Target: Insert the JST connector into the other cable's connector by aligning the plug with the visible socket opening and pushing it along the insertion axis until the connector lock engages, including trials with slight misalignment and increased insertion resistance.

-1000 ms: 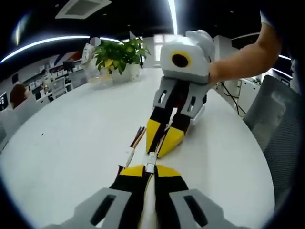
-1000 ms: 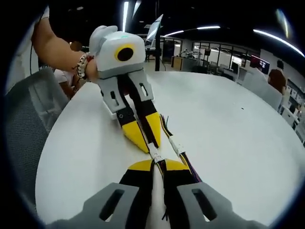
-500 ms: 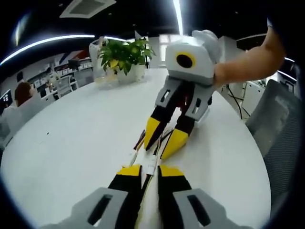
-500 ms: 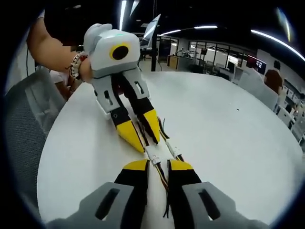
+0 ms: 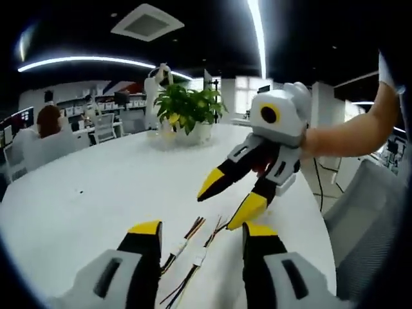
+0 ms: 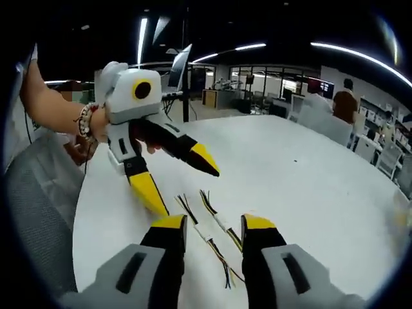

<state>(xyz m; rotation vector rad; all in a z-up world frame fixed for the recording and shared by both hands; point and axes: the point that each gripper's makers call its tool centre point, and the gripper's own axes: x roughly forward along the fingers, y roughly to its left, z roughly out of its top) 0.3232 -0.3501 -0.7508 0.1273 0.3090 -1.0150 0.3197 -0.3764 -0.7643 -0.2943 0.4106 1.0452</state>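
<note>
Below, two thin wired cables (white plastic connectors) on smooth table.

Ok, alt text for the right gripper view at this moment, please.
Two wired cable assemblies lie side by side on the white table, held by neither gripper. The right gripper hangs open just above them, and the left gripper, also open and held in a person's hand, faces it from beyond the cables.
</note>
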